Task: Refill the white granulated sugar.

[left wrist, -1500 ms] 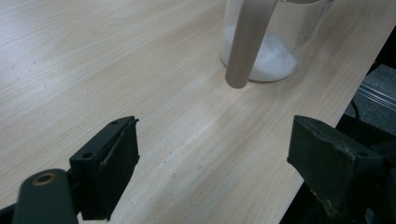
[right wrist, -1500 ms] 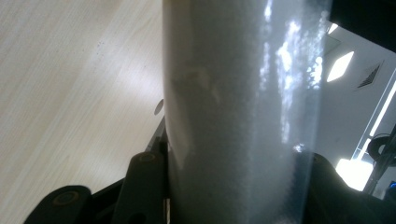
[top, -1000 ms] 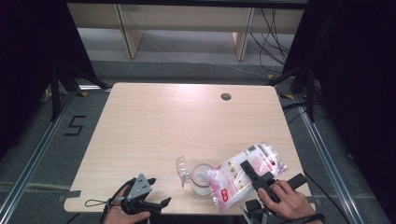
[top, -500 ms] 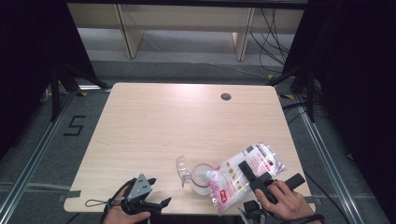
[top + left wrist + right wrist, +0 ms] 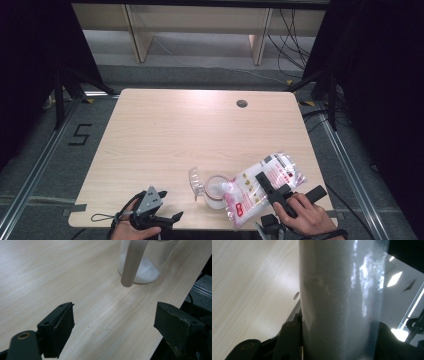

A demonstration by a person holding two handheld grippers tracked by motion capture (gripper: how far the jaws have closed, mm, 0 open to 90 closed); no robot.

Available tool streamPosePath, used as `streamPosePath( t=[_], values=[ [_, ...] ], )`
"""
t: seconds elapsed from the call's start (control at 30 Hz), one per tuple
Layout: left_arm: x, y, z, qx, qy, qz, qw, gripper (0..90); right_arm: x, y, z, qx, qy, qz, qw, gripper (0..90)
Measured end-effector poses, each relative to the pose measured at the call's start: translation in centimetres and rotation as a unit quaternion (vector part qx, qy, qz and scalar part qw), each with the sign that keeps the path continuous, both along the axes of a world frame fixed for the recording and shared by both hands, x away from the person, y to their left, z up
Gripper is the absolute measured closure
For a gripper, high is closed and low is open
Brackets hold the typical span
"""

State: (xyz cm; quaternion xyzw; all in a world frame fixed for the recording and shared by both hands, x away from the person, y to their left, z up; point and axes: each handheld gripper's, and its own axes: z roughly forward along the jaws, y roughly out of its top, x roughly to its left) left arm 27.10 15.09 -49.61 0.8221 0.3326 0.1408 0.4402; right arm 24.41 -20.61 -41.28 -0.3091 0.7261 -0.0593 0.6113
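the bag of white powder (image 5: 262, 187), clamped in the right gripper (image 5: 272, 192), has tipped a little further onto the clear cup (image 5: 216, 190) near the front edge of the table (image 5: 175, 135), so pouring looks underway. the left gripper (image 5: 167, 219) waits wide open, empty; open tabletop lies behind.

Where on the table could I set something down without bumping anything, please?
The far half, from the cable hole back to the measuring cup, is bare, as is the left side above the left gripper. The near right is crowded: right gripper holds the bag over the cup.
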Motion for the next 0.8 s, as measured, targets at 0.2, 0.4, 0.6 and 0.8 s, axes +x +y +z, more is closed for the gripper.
streamPosePath(
  t=[0.2,0.4,0.6,0.8],
  values=[
    [0.02,-0.03,-0.03,0.001,0.001,0.000,1.0000,15.8,0.00,0.08,-0.11,-0.007,-0.001,0.000,1.0000,62.5],
    [-0.01,-0.11,-0.07,-0.003,-0.001,0.004,1.0000,15.8,-0.03,0.13,-0.08,-0.011,-0.001,0.000,0.9999,62.6],
    [-0.04,-0.07,-0.02,-0.004,0.000,0.005,1.0000,15.9,-0.06,0.12,-0.05,-0.004,0.001,0.000,1.0000,62.8],
    [-0.02,-0.18,-0.14,-0.013,0.000,0.004,0.9999,15.8,0.03,0.04,-0.13,-0.004,0.003,0.001,1.0000,63.8]
  ],
)
